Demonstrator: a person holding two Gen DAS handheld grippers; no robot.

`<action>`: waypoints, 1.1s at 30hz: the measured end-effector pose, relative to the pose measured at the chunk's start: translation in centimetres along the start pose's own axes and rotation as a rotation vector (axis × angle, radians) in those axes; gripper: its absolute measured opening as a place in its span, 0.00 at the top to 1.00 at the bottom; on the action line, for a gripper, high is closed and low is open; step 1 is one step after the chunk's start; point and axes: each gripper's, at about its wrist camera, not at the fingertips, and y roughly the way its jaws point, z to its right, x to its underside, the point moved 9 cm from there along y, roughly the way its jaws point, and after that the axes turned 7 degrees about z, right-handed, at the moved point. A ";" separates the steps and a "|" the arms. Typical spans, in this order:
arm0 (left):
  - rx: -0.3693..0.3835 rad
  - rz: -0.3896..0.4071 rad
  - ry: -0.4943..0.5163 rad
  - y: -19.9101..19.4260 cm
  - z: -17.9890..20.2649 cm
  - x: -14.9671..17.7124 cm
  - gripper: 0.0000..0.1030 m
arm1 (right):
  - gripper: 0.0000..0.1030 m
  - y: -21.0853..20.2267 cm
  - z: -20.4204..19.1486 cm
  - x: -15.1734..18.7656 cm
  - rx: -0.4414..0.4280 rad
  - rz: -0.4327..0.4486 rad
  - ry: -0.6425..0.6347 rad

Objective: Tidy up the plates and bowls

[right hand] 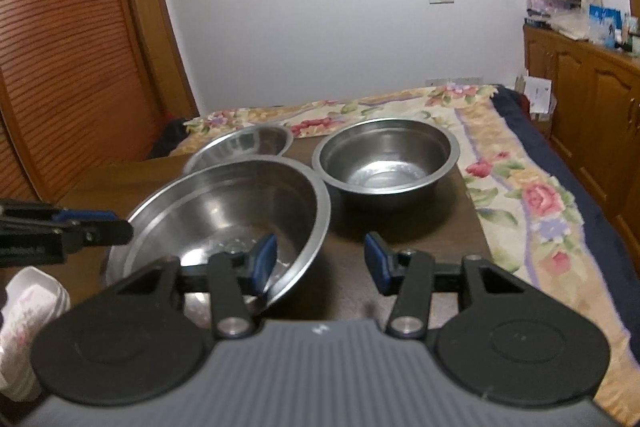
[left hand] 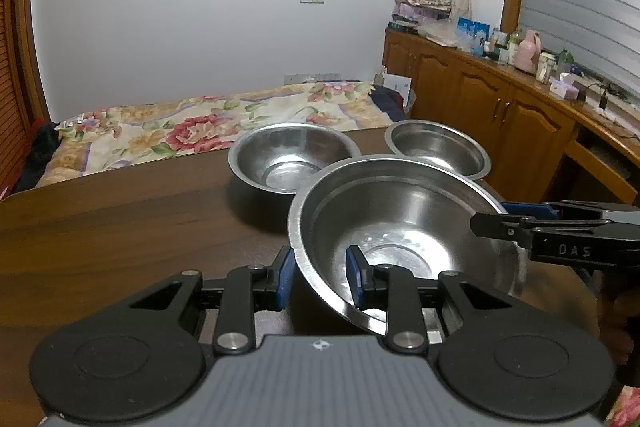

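Three steel bowls stand on a dark wooden table (left hand: 120,227). The large bowl (left hand: 400,227) is nearest and looks tilted. My left gripper (left hand: 320,275) straddles its near-left rim, one blue pad outside and one inside, closed in on the wall. My right gripper (right hand: 320,263) stands open across the bowl's (right hand: 224,219) right rim: the left pad is inside and the right pad well clear outside. Each gripper also shows in the other's view, the right gripper (left hand: 490,217) and the left gripper (right hand: 120,223). Behind sit a medium bowl (left hand: 288,159) and a deep bowl (right hand: 384,155).
A bed with a floral cover (left hand: 200,131) lies just past the table's far edge. Wooden cabinets (left hand: 500,107) topped with clutter run along the right wall. A white cloth bundle (right hand: 28,307) lies at the lower left of the right wrist view.
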 end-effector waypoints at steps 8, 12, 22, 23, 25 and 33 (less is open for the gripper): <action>0.002 -0.025 -0.004 1.3 -0.3 0.2 0.73 | 0.61 0.6 -0.6 0.1 -0.026 -0.012 0.014; -0.003 -0.038 -0.002 1.7 -0.4 0.4 0.73 | 0.64 0.8 -0.6 0.1 -0.028 -0.017 0.018; 0.025 -0.044 -0.056 1.0 -0.5 0.3 0.79 | 0.78 0.6 -0.5 0.2 -0.023 -0.029 0.031; 0.027 -0.038 -0.051 0.6 -0.4 0.2 0.79 | 0.78 0.5 -0.5 0.2 -0.028 -0.029 0.040; 0.031 -0.025 -0.036 -0.2 -0.2 0.2 0.79 | 0.78 -0.1 -0.5 0.1 -0.039 -0.026 0.058; 0.046 0.007 -0.035 -4.1 0.8 0.5 0.79 | 0.79 -3.8 -1.8 -0.7 -0.059 0.031 0.099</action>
